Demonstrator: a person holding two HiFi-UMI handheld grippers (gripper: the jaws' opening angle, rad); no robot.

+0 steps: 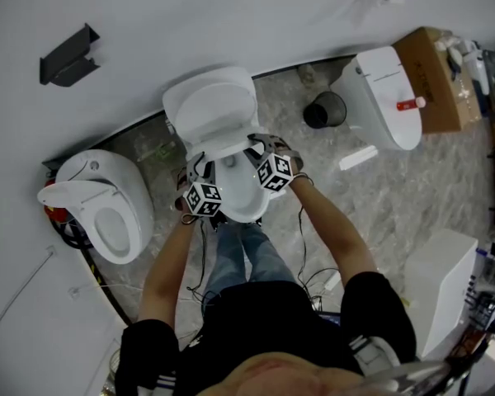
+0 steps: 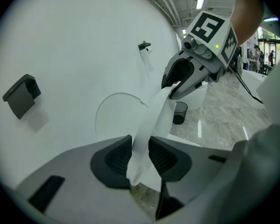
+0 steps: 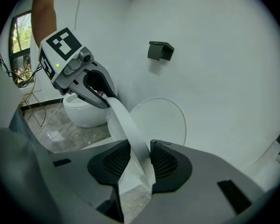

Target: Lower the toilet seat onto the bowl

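In the head view the white toilet stands against the wall with its lid raised. The white toilet seat hangs tilted over the bowl, held on both sides. My left gripper is shut on the seat's left rim. My right gripper is shut on its right rim. The left gripper view has the seat rim pinched between the dark pads of the left gripper, with the lid behind. The right gripper clamps the rim in the same way in its own view.
A second toilet stands at the left and a third at the right. Between it and the middle toilet sits a black bin. A cardboard box, a white cabinet and a black wall bracket are nearby.
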